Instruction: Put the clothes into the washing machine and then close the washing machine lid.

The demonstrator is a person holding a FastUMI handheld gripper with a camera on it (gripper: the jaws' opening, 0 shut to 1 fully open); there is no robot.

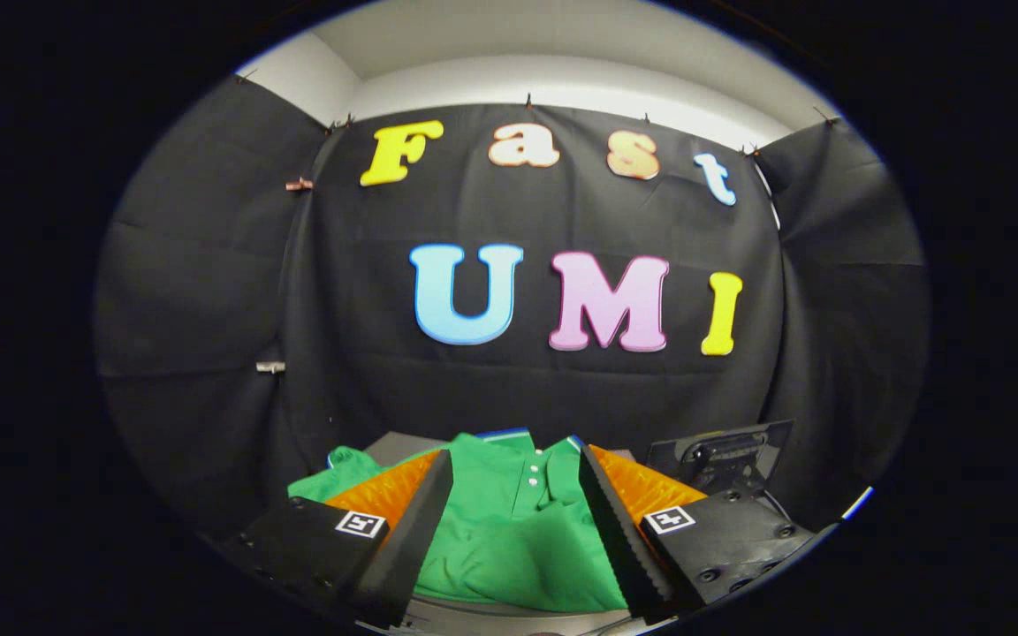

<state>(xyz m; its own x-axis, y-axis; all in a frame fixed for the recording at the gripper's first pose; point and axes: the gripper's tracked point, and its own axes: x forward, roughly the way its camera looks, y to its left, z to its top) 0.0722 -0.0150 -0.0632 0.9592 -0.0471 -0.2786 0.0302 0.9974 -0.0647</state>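
My fingers (516, 521) stand spread wide over the green shirt (509, 530), gripping nothing. It lies ungrasped on the desk (509, 616); loading and lid-closing both remain.

The gripper (516, 521) is level and points forward, its two fingers (416, 521) spread wide apart with nothing clamped between them.

A recording booth set up indoors, not a lived-in home. Black cloth (208, 265) hangs as walls on three sides, pinned along its top edge with small clips (299, 185). Above the cloth, a plain white wall and ceiling (562, 53) show. A green polo shirt (518, 530) lies on a small grey surface (394, 446) below.
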